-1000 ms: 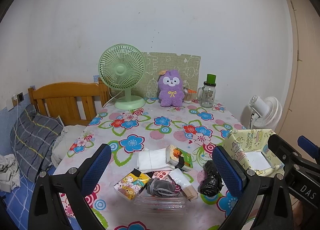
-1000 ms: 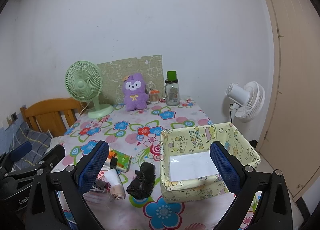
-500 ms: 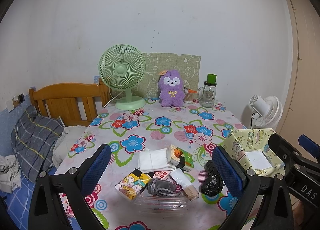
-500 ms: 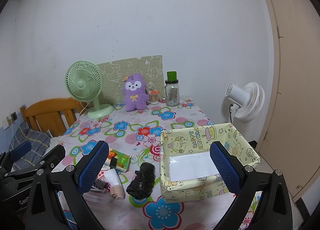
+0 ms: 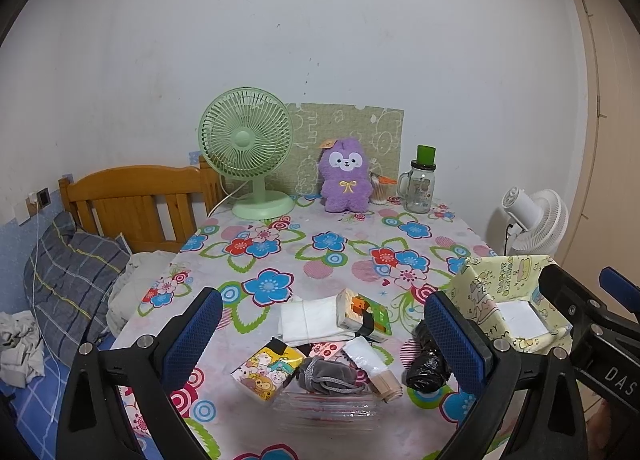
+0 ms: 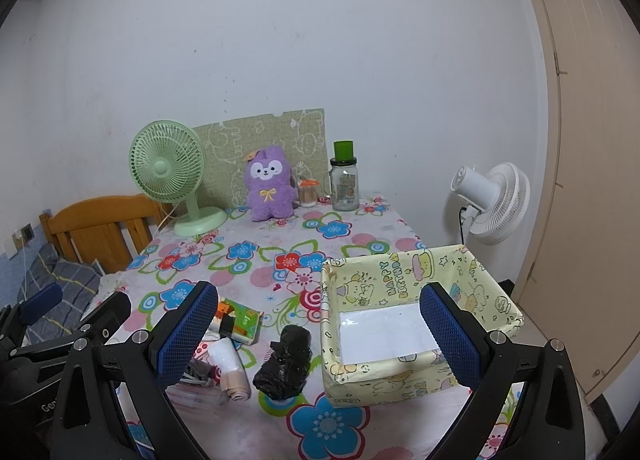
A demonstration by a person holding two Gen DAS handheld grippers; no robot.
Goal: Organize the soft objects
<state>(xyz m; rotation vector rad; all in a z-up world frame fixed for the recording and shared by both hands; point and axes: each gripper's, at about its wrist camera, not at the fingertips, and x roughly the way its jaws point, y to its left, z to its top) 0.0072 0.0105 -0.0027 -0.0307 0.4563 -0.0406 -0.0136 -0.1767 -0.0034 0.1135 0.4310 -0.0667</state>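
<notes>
A pile of small soft items lies near the table's front edge: a cartoon tissue pack (image 5: 267,372), a grey drawstring pouch (image 5: 329,373), folded white cloth (image 5: 308,320), a green-orange tissue pack (image 5: 365,315), a white roll (image 5: 372,362) and a crumpled black bag (image 5: 427,364), which the right wrist view (image 6: 285,362) also shows. A yellow birthday-print box (image 6: 416,292) stands open to the right. My left gripper (image 5: 324,340) is open above the pile. My right gripper (image 6: 316,336) is open, between the black bag and the box.
At the table's far end stand a green desk fan (image 5: 248,155), a purple plush (image 5: 345,175), a cotton-swab jar (image 5: 380,191) and a glass jar with green lid (image 5: 420,183). A wooden headboard (image 5: 132,195) and bedding lie left; a white floor fan (image 6: 492,199) stands right.
Both grippers stay open and nearly still. The left wrist view drifts very slightly; nothing on the table has moved.
</notes>
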